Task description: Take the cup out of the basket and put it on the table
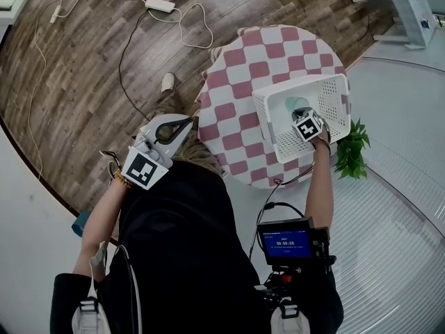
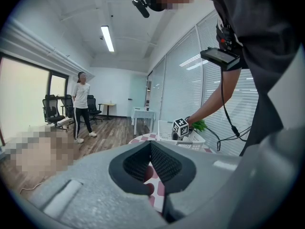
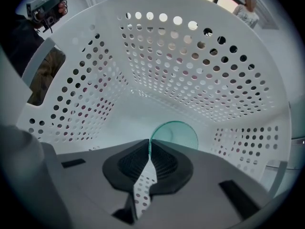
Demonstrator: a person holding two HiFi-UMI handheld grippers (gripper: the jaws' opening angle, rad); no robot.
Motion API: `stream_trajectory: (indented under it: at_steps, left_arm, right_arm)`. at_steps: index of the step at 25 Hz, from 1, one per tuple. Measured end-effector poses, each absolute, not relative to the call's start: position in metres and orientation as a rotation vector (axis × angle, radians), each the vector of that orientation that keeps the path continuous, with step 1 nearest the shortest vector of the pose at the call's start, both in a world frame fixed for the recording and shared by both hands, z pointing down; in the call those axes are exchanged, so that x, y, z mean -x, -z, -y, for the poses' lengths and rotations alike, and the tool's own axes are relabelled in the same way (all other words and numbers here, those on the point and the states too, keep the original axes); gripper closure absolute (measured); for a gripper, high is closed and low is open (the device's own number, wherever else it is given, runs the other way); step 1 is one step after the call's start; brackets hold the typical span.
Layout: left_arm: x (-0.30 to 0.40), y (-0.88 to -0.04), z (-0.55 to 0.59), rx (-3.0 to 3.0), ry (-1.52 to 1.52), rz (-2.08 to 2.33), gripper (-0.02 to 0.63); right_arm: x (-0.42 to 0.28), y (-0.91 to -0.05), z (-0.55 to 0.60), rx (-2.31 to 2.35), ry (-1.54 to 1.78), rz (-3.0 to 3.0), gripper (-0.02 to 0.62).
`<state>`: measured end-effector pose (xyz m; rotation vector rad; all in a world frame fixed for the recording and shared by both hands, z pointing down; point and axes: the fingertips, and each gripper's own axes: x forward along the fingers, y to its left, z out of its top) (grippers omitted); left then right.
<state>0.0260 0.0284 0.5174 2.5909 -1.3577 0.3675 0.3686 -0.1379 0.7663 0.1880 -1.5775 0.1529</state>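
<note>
Translucent green cup [image 3: 177,133] sits inside the white perforated basket [image 3: 190,70] on the checkered table [image 1: 236,110]. Right gripper [image 3: 150,149] jaws are nearly together, pinching the cup's thin rim wall. Left gripper [image 2: 150,146] is closed and empty, off to the side. The cup looks like light, stiff, slick plastic, so a rim pinch should work.

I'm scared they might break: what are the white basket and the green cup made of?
The basket looks like white moulded plastic, smooth and faintly glossy, with neat rows of round holes. The cup looks like see-through green plastic, perhaps glass: its thin clear wall fits either.
</note>
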Motion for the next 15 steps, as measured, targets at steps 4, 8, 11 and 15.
stream_trajectory:
  at_steps: [4,8,11,15]
  left_arm:
    - [-0.029,-0.517,-0.028,-2.604,-0.369,1.348,0.603]
    - [-0.029,-0.516,-0.027,-2.615,-0.377,1.335,0.603]
    - [-0.032,-0.515,-0.026,-2.622,-0.382,1.321,0.603]
    - [-0.033,-0.511,-0.025,-2.643,-0.377,1.301,0.603]
  right_arm:
    - [-0.368,-0.763,0.137,-0.186,-0.145,1.58,0.574]
    - [-0.368,-0.757,0.137,-0.196,-0.144,1.583,0.572]
    - [-0.371,-0.752,0.138,-0.212,-0.145,1.584,0.572]
    - [-0.373,-0.742,0.136,-0.234,-0.141,1.592,0.572]
